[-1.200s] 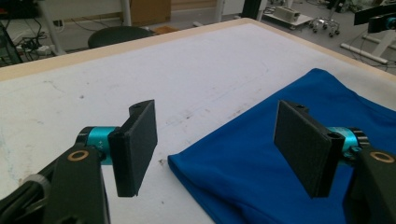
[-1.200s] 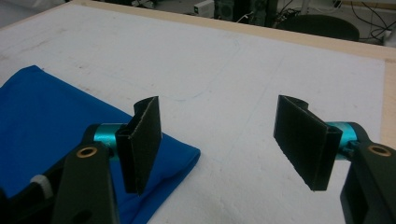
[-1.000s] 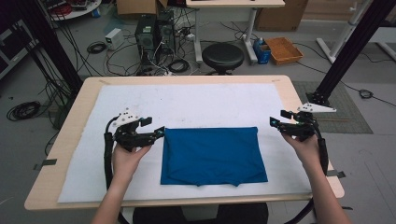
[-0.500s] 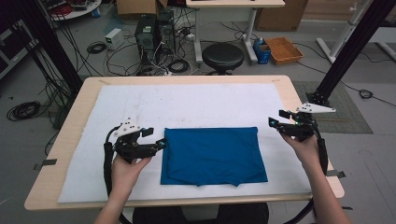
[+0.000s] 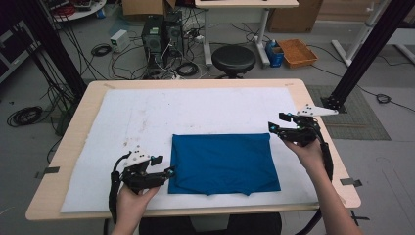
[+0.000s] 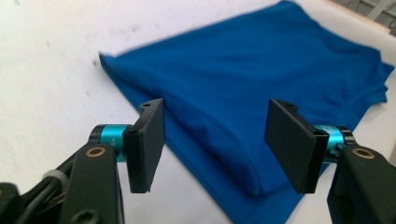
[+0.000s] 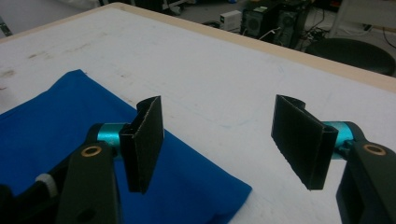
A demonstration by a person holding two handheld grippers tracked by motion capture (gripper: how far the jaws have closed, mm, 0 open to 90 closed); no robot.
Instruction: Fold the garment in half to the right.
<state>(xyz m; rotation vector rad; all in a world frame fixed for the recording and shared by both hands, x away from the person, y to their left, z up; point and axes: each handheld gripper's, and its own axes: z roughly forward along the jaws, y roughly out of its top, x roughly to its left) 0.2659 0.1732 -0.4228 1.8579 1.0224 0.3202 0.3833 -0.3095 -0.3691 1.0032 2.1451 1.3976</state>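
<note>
A folded blue cloth [image 5: 222,162] lies flat on the white mat [image 5: 147,117], a little right of the table's middle. My left gripper [image 5: 166,166] sits at the cloth's near left corner, open, with nothing between its jaws. In the left gripper view the cloth [image 6: 261,88] lies just beyond the open gripper [image 6: 215,144], its folded edge under the gap. My right gripper [image 5: 277,123] hovers by the cloth's far right corner, open and empty. In the right gripper view that blue corner [image 7: 70,135] lies below the left jaw of the gripper [image 7: 217,140].
The wooden table edge [image 5: 195,82] frames the mat. Beyond the table stand a black stool [image 5: 234,58], computer towers [image 5: 164,32] with tangled cables, and an orange box [image 5: 296,51]. Black frame posts [image 5: 364,49] rise at right and left.
My left gripper has moved toward me along the cloth's left edge, from its far left corner to its near left corner. The right gripper has barely shifted.
</note>
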